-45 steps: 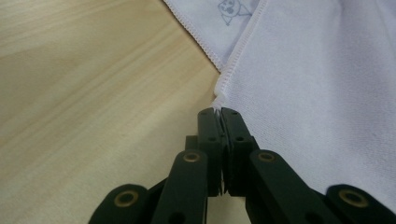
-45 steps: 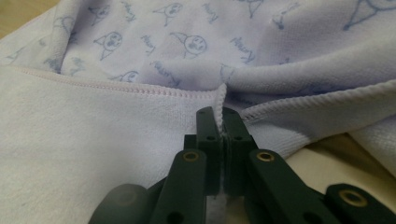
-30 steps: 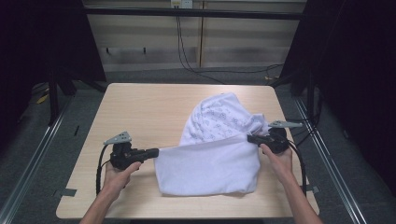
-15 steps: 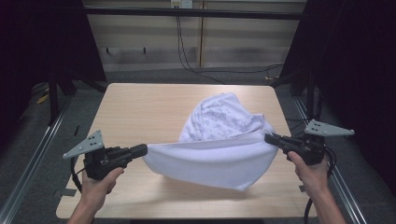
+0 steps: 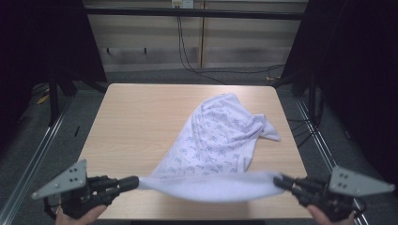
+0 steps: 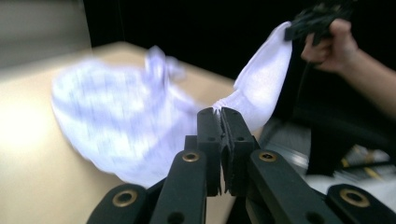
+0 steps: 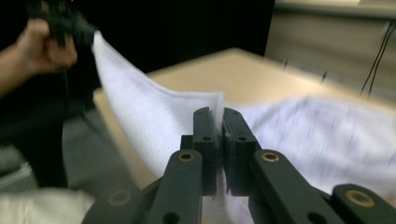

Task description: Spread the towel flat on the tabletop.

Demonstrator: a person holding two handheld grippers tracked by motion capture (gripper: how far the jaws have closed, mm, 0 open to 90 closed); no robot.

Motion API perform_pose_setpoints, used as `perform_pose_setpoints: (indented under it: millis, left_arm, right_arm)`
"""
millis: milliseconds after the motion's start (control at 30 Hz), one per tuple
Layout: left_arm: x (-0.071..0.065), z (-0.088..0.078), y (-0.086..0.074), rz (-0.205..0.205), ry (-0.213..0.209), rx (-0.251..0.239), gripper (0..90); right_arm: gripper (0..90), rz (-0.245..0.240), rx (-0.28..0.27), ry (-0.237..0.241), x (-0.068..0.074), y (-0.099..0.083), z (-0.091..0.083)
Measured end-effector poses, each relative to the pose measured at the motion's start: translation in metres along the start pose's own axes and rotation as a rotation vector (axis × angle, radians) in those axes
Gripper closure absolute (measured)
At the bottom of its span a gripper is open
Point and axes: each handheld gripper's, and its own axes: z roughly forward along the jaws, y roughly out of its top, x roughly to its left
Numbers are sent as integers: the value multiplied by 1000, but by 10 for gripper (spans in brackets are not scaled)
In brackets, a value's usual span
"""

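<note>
White cotton makes up the one garment on show: a single T-shirt [image 5: 213,140] printed with small dark blue motifs, lying on one light wooden table [image 5: 136,122]. Two grippers work it, one in each of the person's hands, and each carries one grey three-cornered plate.

The T-shirt's far part lies crumpled on the right half of the table, with a twisted fold poking out toward the right edge. Its near edge is lifted clear of the tabletop and stretched into a shallow sagging band between the two tools, at the front edge of the table. The raised side looks plain white, while the print shows on the part lying flat.

The left gripper [image 5: 133,182] is clenched on the left end of that edge; in the left gripper view the jaws meet tightly with a pinch of cloth [image 6: 254,95] coming out of their tips. The right gripper [image 5: 279,180] is likewise clamped on the right end, cloth [image 7: 159,116] squeezed between its jaws in the right gripper view.

Compared with a second ago, both hands have drawn apart and back toward the person, so the edge, then short and resting on the table, is now pulled long and raised.
</note>
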Motion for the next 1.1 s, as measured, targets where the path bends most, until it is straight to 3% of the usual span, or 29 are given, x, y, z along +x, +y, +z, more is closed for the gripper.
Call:
perform_pose_setpoints:
  millis: [33,100,133,233,333,433,533,633,700,733,800,833,933,1000,1100]
  left_arm:
    - [3,2,-12,-11,1,38,874]
    - [8,4,-36,-68,-46,90,872]
    - [8,4,-44,-75,-47,110,870]
    - [9,0,-62,-94,-68,151,851]
    - [16,0,-69,-123,-83,138,798]
    - [24,5,-66,-127,-95,131,766]
    - [41,22,-61,-138,-61,159,754]
    - [71,60,-57,-148,-40,211,752]
    - [90,87,-56,-144,18,247,788]
    - [106,107,-56,-175,10,265,808]
    - [120,134,-54,-152,48,304,827]
    - [125,145,-53,-155,47,318,828]
    - [131,169,-50,-166,36,324,802]
    - [130,179,-52,-143,63,378,780]
    - [133,176,-54,-151,80,366,831]
  right_arm:
    - [863,30,18,17,1,-12,1]
    - [860,98,79,50,6,-45,1]
    - [841,108,107,59,9,-55,0]
    - [713,137,129,89,15,-67,-9]
    - [643,136,116,46,12,-67,-16]
    - [614,151,124,-12,-6,-66,-4]
    - [598,168,146,-39,-28,-69,20]
    - [596,189,197,-92,-63,-74,57]
    - [585,211,236,-145,-89,-75,79]
    - [576,209,250,-166,-99,-76,86]
    - [566,229,283,-221,-126,-79,101]
    - [564,241,287,-239,-136,-81,104]
    - [557,274,305,-266,-156,-87,111]
    - [554,289,320,-278,-164,-92,113]
    - [562,291,336,-273,-168,-96,117]
